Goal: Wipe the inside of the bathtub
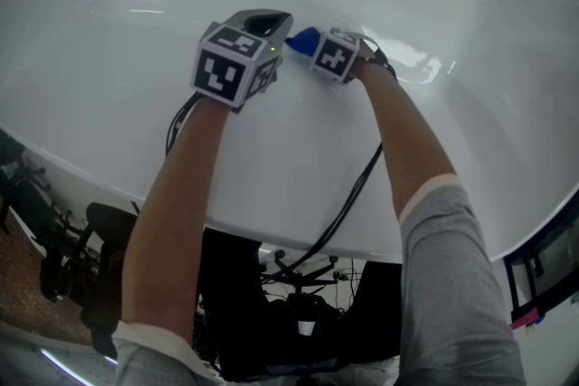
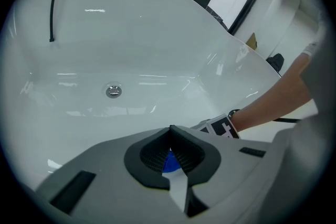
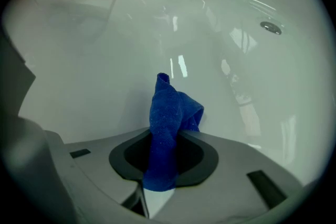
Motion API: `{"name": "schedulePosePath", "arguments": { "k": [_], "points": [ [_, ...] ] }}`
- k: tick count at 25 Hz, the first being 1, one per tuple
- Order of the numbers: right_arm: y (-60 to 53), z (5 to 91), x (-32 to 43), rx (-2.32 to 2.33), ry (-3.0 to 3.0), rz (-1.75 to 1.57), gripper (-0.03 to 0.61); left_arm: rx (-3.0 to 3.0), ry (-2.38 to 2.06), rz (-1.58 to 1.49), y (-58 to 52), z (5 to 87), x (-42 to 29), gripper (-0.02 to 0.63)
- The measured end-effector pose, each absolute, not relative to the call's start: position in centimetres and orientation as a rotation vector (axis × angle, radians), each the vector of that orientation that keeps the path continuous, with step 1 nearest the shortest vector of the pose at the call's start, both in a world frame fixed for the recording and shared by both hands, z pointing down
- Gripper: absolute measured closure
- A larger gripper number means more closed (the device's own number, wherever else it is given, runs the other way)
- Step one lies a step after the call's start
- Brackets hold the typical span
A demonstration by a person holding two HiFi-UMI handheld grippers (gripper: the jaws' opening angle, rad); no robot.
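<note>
My right gripper (image 3: 167,136) has its jaws pinched on the blue cloth (image 3: 170,110). A bunched fold of it stands up past the fingertips and a tail hangs back between the pads. Past the cloth I see the smooth white inner wall of the bathtub (image 3: 89,60), with the drain (image 3: 270,27) well off to the upper right.

My left gripper (image 2: 170,129) has its jaws pressed together at the tips. A small patch of blue shows through the hollow behind them, and I cannot tell whether that is gripped or only seen through the gap. The right gripper's marker cube (image 2: 223,126) sits just beside it, and the drain (image 2: 113,91) lies farther down the tub floor.

From the head view both grippers reach over the rim into the tub (image 1: 118,104), left gripper (image 1: 269,21) and right gripper (image 1: 336,55) close together, with the cloth (image 1: 303,39) between them against the white surface
</note>
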State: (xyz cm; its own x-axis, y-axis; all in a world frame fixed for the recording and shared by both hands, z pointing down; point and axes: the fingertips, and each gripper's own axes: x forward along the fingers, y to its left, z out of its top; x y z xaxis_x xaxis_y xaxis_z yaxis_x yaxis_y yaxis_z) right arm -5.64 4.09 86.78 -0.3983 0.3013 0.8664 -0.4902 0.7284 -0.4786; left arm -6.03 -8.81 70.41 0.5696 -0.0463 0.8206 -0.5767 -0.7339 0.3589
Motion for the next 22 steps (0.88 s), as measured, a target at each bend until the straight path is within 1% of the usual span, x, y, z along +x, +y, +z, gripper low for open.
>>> {"name": "schedulePosePath", "arguments": {
  "k": [3,8,14,22],
  "points": [
    [4.4,85.9,-7.1,0.103,-1.855,0.932,0.480,2.201,-0.486,1.113,-8.8,70.2,-5.9,0.611],
    [3.5,82.7,-8.8,0.015,-1.972,0.902,0.486,2.198,-0.497,1.108,-8.7,69.5,-5.8,0.611],
    [4.5,78.6,-9.8,-0.147,-1.933,0.857,0.486,2.221,-0.509,1.096,-8.4,65.8,-6.0,0.611],
    [5.5,75.0,-9.1,-0.250,-1.904,0.832,0.485,2.245,-0.589,1.049,-9.3,61.7,-7.8,0.611]
  ]
}}
